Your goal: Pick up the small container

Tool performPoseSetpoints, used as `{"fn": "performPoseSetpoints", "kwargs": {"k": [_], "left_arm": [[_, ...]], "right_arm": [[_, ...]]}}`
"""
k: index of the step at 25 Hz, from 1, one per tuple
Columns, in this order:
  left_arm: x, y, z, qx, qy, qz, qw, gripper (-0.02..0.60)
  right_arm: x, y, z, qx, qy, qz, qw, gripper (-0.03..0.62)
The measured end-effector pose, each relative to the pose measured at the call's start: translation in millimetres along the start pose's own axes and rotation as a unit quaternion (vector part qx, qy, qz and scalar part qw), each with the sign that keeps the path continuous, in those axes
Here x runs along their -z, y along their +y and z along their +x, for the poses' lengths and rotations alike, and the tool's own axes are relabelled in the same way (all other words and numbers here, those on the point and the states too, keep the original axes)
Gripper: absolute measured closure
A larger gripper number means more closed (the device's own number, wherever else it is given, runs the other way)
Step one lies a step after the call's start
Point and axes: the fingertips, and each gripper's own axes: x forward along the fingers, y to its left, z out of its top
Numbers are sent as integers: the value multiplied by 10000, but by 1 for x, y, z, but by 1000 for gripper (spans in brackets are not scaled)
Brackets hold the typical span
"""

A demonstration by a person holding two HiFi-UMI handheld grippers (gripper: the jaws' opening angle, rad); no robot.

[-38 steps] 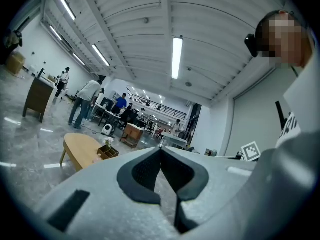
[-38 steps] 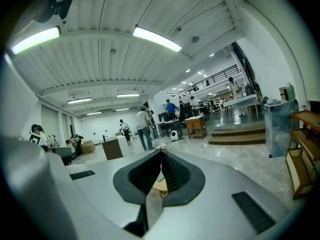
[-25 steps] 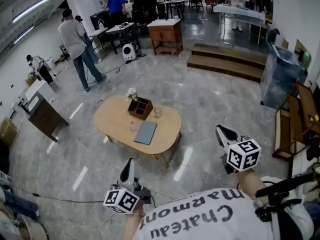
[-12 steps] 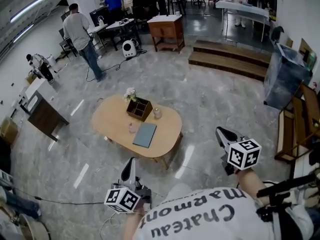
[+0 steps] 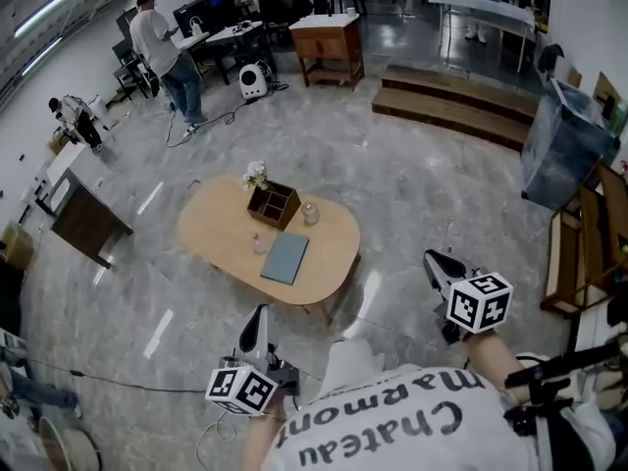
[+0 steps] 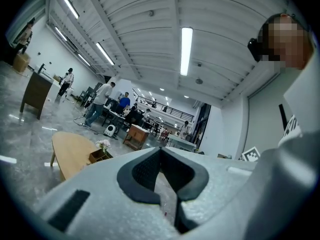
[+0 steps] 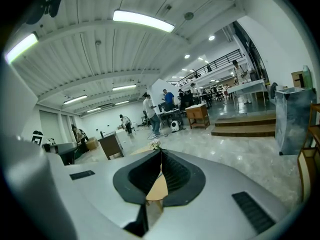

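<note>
I have left gripper (image 5: 257, 314) and right gripper (image 5: 435, 256) both closed, empty, well short of the table (image 5: 211, 234); jar (image 5: 310, 213) beside the box (image 5: 274, 204) near its far edge.

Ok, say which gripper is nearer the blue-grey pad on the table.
Left. The left gripper hangs just short of the table's near edge, toward the blue-grey pad; the right gripper is well off sideways, over floor.
</note>
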Motion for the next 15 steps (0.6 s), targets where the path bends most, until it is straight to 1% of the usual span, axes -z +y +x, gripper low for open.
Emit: {"fn": "performPoseSetpoints", "kwargs": {"k": [7,15], "left_arm": [[-3,38,29,-95,102,-177,9997,568],[-46,72,86,202,71,-70,9997,568]], "right_arm": [[5,6,46,-17,302,27,9995,580],[-32,22,109,60,235,30,9997,580]]}}
